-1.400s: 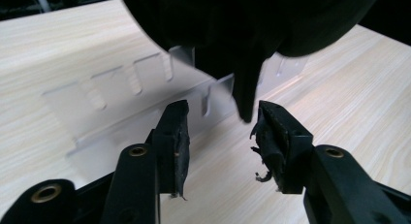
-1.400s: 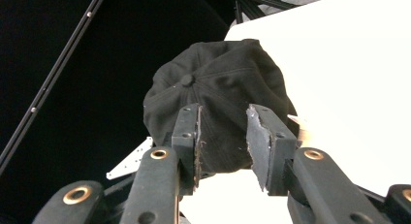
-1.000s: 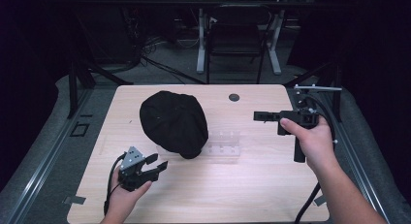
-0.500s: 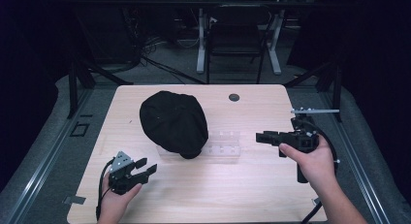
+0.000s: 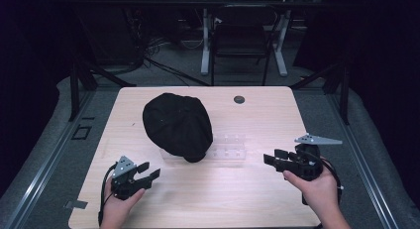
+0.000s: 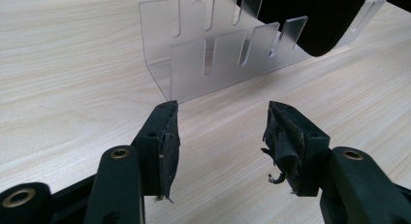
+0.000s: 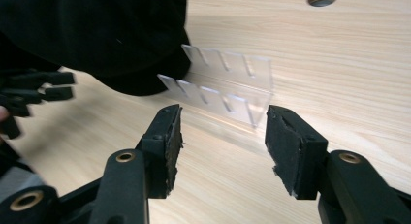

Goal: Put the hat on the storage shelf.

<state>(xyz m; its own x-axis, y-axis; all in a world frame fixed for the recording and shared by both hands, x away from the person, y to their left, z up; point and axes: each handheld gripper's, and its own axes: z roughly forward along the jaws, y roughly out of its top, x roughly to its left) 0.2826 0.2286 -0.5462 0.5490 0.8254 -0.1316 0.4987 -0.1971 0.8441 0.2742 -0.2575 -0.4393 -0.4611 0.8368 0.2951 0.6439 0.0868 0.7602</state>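
Left gripper at seven o'clock on the pale wooden tabletop, jaws just opened wide, empty. Black fabric cap near centre, draped over the left end of the clear slotted acrylic rack. Right gripper at four o'clock, jaws likewise just spread wide, holding nothing, aimed at the rack.

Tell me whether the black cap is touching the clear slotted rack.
Touching. In the left gripper view the black cap lies over the far end of the clear slotted rack, resting on its slotted walls with no gap.
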